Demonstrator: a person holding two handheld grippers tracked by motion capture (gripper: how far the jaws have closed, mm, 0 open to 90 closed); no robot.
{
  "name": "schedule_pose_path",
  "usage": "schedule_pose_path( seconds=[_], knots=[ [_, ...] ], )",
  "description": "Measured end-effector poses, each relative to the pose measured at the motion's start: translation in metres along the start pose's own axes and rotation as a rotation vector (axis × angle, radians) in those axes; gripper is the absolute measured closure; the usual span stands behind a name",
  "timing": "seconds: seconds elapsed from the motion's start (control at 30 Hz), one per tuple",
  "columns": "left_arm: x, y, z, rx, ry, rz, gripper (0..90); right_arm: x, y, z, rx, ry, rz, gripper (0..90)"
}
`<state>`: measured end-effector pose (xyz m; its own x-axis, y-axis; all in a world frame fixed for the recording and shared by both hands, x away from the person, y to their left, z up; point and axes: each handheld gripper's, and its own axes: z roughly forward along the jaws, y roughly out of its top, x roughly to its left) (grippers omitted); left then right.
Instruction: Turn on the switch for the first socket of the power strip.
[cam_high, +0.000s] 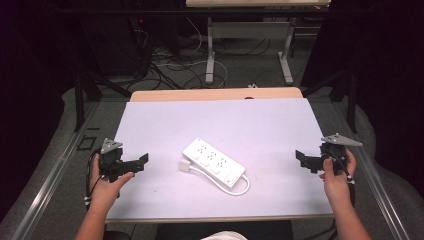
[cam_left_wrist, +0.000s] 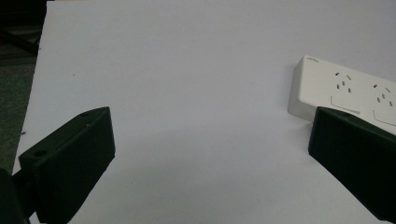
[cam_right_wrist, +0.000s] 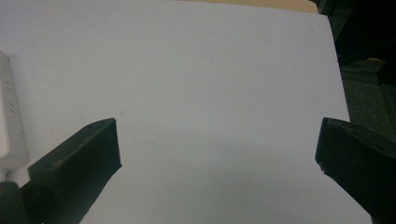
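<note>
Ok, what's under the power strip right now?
The power strip lies flat on the white sheet covering the table, its cord looping beside it and a white plug at its near-left edge. Whatever is directly beneath it is hidden.

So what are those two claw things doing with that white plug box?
A person holds a black gripper in each hand over a white table. The left gripper and the right gripper are both open and hold nothing. Between them lies a white power strip with its cord curled beside it and a small white plug touching its near side. Nothing has been grabbed yet.
</note>
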<state>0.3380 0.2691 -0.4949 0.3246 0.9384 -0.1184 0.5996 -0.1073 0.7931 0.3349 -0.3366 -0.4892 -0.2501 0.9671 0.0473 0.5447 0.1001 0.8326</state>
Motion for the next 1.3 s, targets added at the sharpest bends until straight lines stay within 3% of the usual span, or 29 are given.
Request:
schedule_pose_path(
  seconds=[0.13,0.53,0.77,0.87,1.3],
  knots=[
    [-0.003,0.0,0.0,0.004,-0.001,0.008,0.4,0.002,0.0,0.0,-0.011,-0.006,0.001,0.0],
    [-0.014,0.0,-0.007,0.0,-0.028,0.028,4.1,0.019,-0.001,0.011,-0.028,0.009,-0.067,0.0],
    [-0.021,0.005,-0.01,0.003,-0.052,0.032,10.6,0.021,-0.003,0.011,-0.01,0.02,-0.065,0.0],
    [-0.025,0.009,-0.011,-0.008,-0.058,0.034,12.7,0.021,-0.004,0.014,-0.033,0.021,-0.074,0.0],
    [-0.042,0.028,-0.011,-0.003,-0.088,0.096,20.8,0.024,-0.007,0.013,-0.028,0.035,-0.064,0.0]
  ],
)
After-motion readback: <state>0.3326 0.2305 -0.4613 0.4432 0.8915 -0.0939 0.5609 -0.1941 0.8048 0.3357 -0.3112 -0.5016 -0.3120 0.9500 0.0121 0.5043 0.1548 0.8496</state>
